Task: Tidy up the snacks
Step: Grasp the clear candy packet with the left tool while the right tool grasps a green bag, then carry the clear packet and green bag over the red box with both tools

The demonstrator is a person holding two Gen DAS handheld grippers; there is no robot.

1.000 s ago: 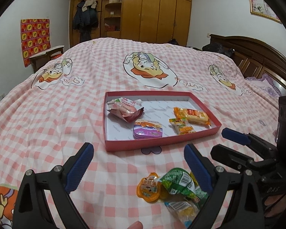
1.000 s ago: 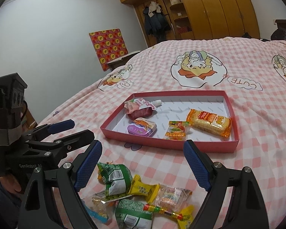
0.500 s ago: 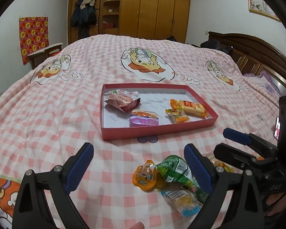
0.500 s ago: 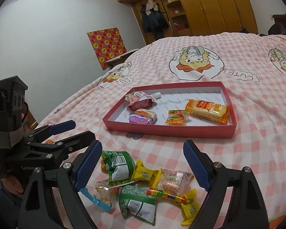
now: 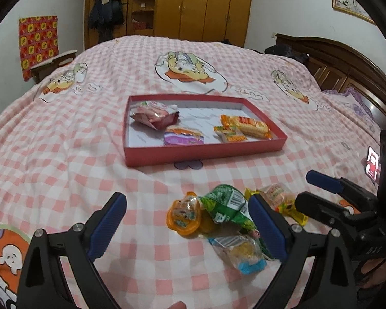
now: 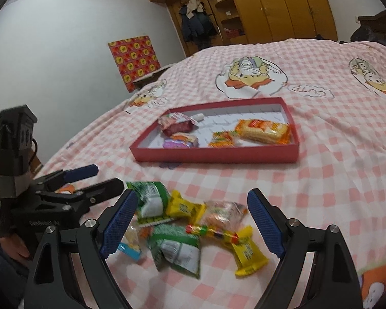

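A red shallow tray (image 5: 205,154) (image 6: 216,154) lies on the bed and holds several snacks: a pink pouch (image 5: 154,116), a purple jelly cup (image 5: 184,139), a small orange pack (image 5: 229,134) and an orange cracker pack (image 6: 263,131). A loose pile lies nearer: an orange jelly cup (image 5: 184,215), green packs (image 5: 226,206) (image 6: 177,247), yellow packs (image 6: 247,252) and a clear candy bag (image 6: 224,213). My left gripper (image 5: 187,229) is open above the pile's left side. My right gripper (image 6: 193,224) is open above the pile. Both are empty.
The bed has a pink checked sheet (image 5: 64,154) with duck cartoons. A wooden headboard (image 5: 347,67) stands at the right, wardrobes (image 5: 205,7) at the back, a small table (image 5: 54,61) at the far left. A phone (image 5: 372,163) lies at the right edge.
Both grippers have drawn back and tilted down toward the loose pile; the tray now sits farther off and the pile lies between the fingers. Both stay open.
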